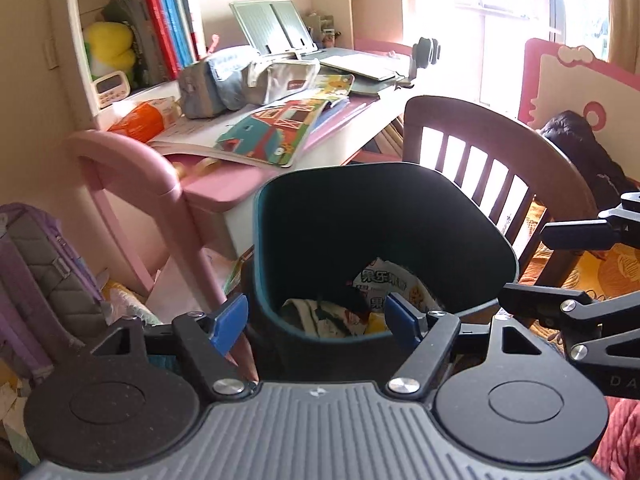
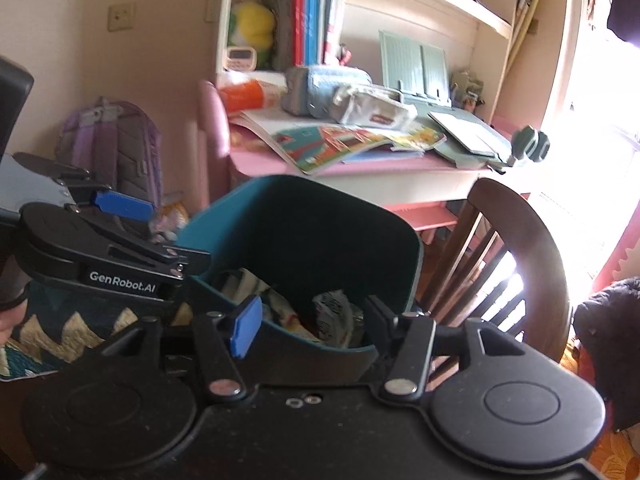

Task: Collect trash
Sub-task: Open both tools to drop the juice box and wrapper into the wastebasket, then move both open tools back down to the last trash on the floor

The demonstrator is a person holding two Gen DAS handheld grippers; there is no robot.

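A dark teal trash bin [image 1: 472, 248] stands on the floor in front of both grippers; it also shows in the right wrist view [image 2: 224, 224]. Crumpled wrappers [image 1: 394, 286] and paper lie in its bottom, and they also show in the right wrist view [image 2: 332, 312]. My left gripper [image 1: 316, 322] is open and empty, just above the bin's near rim. My right gripper [image 2: 312, 326] is open and empty, at the near rim too. The left gripper also shows at the left of the right wrist view [image 2: 120, 204].
A pink desk [image 1: 224, 188] behind the bin carries picture books [image 1: 272, 136], pencil cases [image 1: 276, 80] and an orange packet [image 1: 138, 120]. A dark wooden chair [image 1: 492, 148] stands right of the bin. A purple backpack [image 1: 44, 276] leans at the left.
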